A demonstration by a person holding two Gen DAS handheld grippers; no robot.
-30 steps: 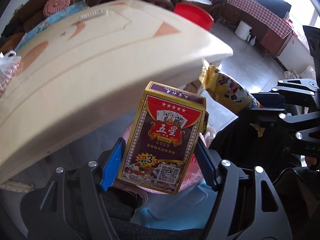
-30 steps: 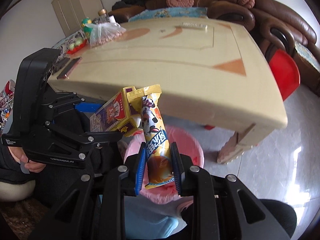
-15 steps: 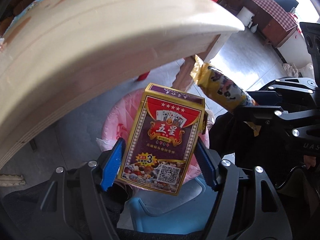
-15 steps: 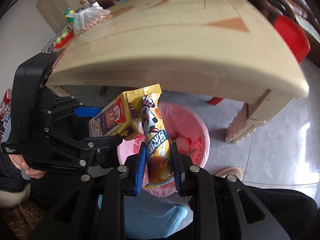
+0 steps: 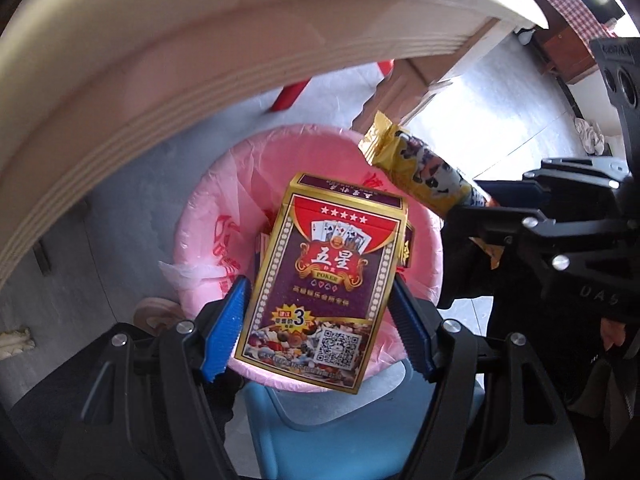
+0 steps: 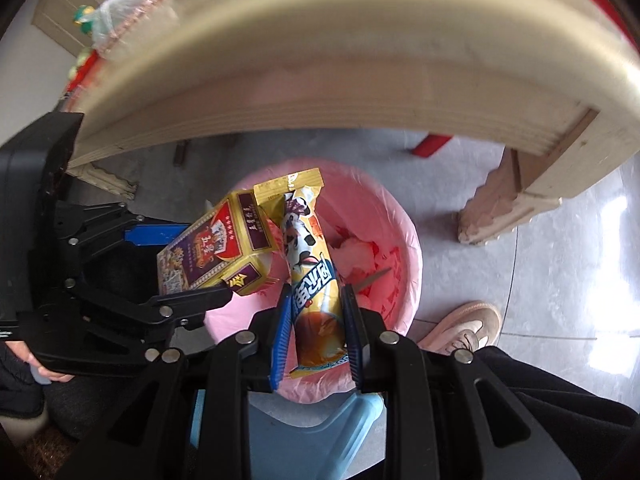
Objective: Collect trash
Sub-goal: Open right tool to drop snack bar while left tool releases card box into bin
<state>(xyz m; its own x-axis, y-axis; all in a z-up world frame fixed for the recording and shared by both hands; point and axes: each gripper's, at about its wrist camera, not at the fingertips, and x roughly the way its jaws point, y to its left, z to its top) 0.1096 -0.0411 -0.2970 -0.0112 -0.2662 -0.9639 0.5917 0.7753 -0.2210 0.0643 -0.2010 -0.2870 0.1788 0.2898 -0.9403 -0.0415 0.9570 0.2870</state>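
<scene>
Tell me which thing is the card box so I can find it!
Look under the table edge at the pink bin on the floor. Right above it, the left gripper clamps the card box between blue pads. It is flat, stiff and purple-and-gold with playing cards pictured, unlike the soft yellow snack wrapper held beside it.

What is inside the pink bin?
The bin has a pink bag liner and some crumpled pale and red trash. The card box and snack wrapper cover the rest.
</scene>
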